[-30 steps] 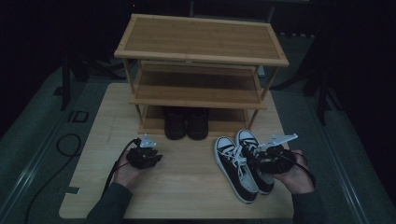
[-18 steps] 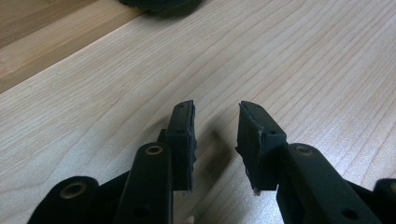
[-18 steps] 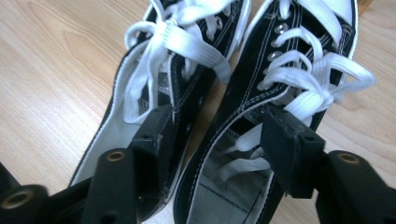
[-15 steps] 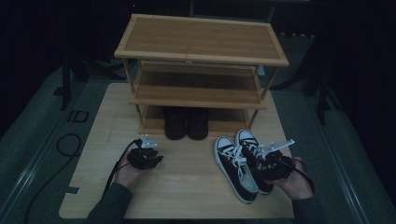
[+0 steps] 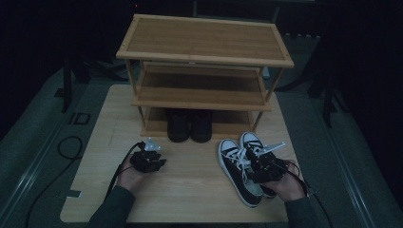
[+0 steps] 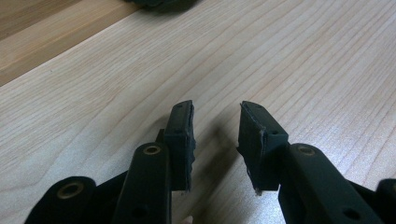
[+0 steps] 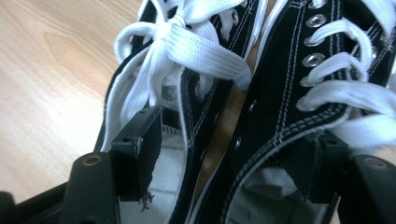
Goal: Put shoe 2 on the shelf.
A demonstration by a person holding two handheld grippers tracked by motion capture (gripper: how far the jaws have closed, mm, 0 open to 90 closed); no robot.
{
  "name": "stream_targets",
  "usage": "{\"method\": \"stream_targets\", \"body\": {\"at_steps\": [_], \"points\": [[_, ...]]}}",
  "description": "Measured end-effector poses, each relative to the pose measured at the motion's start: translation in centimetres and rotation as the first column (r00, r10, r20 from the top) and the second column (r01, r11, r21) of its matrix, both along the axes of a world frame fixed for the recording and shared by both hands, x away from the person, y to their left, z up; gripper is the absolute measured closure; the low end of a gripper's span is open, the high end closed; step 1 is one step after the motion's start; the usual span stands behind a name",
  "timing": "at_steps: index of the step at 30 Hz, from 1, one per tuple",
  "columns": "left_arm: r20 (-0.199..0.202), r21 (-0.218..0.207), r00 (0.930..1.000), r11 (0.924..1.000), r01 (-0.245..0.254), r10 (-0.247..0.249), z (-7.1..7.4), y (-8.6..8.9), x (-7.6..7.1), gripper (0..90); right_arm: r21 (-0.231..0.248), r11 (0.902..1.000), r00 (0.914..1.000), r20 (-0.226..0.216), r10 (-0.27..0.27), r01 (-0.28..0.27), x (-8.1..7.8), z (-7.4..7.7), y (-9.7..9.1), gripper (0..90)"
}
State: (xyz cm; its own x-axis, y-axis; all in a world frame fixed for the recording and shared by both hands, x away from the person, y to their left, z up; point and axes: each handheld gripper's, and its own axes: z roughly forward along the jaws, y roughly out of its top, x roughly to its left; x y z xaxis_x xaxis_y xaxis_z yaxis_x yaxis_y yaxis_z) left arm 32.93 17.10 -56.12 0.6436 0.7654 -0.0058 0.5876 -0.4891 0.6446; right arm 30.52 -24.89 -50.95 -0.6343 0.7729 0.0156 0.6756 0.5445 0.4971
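Right hand-held gripper poised over a pair of sneakers, one jaw inside each shoe.

High view: the pair of black canvas sneakers with white laces and toe caps (image 5: 240,166) lies on the pale wooden tabletop (image 5: 190,190) in front of the three-tier bamboo shoe rack (image 5: 204,66), near the tabletop's right edge; a pair of dark shoes (image 5: 190,124) fills the bottom shelf's middle, while both upper shelves are free. Left gripper view: the left hand-held gripper (image 6: 215,135) is spread above bare wood. Right gripper view: the right hand-held gripper (image 7: 229,158) is spread, straddling both inner collars (light, soft canvas that would likely fold, so pinching the two collars together seems soundest).
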Motion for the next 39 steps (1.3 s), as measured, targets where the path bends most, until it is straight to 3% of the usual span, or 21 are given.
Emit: {"method": "stream_targets", "body": {"at_steps": [1, 2, 3, 4, 5, 6, 11, 15, 17, 20, 22, 28, 39], "points": [[-0.001, 0.000, 1.0000, 1.0000, 0.000, 0.000, 0.0, 0.0, 0.0, 66.0, -0.009, 0.9999, 1.0000, 0.000, -0.006, 0.006, 0.1, -0.2, 0.2, 34.8], [-0.001, 0.001, 1.0000, 1.0000, 0.002, -0.002, 0.0, 0.0, 0.0, 66.0, -0.022, 0.9996, 0.9998, 0.009, -0.018, 0.018, 0.3, -0.4, 0.4, 43.1], [-0.001, 0.001, 1.0000, 1.0000, 0.002, -0.002, 0.0, 0.0, 0.0, 65.9, -0.022, 0.9996, 0.9998, 0.009, -0.018, 0.018, 0.3, -0.4, 0.4, 43.1], [-0.003, -0.002, 1.0000, 1.0000, -0.002, 0.002, -0.1, 0.0, 0.0, 65.9, -0.021, 0.9992, 0.9993, 0.018, -0.033, 0.033, 0.5, -0.4, 0.2, 51.1], [-0.003, -0.002, 1.0000, 1.0000, -0.002, 0.002, -0.1, 0.0, 0.0, 66.0, -0.021, 0.9992, 0.9993, 0.018, -0.033, 0.033, 0.5, -0.4, 0.2, 51.1], [-0.004, 0.000, 1.0000, 1.0000, -0.001, 0.001, -0.1, 0.0, 0.1, 66.0, 0.016, 0.9990, 0.9991, 0.008, -0.042, 0.041, 0.7, -0.5, -0.1, 54.2], [-0.007, 0.004, 1.0000, 1.0000, 0.002, -0.002, -0.2, -0.1, 0.1, 66.0, 0.037, 0.9981, 0.9988, 0.010, -0.049, 0.048, 0.8, -0.9, -0.1, 56.5], [-0.006, 0.006, 1.0000, 1.0000, 0.001, -0.001, -0.2, -0.1, 0.1, 65.9, 0.011, 0.9986, 0.9986, 0.012, -0.052, 0.052, 0.9, -1.2, 0.3, 57.6], [-0.006, 0.006, 1.0000, 1.0000, -0.002, 0.002, -0.3, -0.1, 0.2, 65.9, -0.011, 0.9988, 0.9987, 0.016, -0.048, 0.048, 1.0, -1.2, 0.5, 62.1], [-0.004, 0.003, 1.0000, 1.0000, -0.004, 0.004, -0.3, 0.0, 0.2, 65.9, -0.026, 0.9989, 0.9989, 0.027, -0.038, 0.039, 0.9, -1.2, 0.4, 76.3], [-0.005, 0.003, 1.0000, 1.0000, -0.006, 0.006, -0.3, 0.1, 0.2, 65.9, -0.022, 0.9991, 0.9990, 0.026, -0.036, 0.037, 0.9, -1.2, 0.2, 79.4], [0.001, 0.007, 1.0000, 0.9999, -0.008, 0.008, -0.3, 0.2, 0.2, 65.9, -0.023, 0.9995, 0.9992, 0.034, -0.019, 0.020, 0.9, -1.2, 0.0, 81.8], [0.003, -0.001, 0.9999, 0.9999, -0.012, 0.012, -0.4, 0.4, 0.3, 64.8, 0.032, 0.9995, 0.9991, 0.041, 0.006, -0.007, 1.4, -0.6, -1.0, 84.2]]}}
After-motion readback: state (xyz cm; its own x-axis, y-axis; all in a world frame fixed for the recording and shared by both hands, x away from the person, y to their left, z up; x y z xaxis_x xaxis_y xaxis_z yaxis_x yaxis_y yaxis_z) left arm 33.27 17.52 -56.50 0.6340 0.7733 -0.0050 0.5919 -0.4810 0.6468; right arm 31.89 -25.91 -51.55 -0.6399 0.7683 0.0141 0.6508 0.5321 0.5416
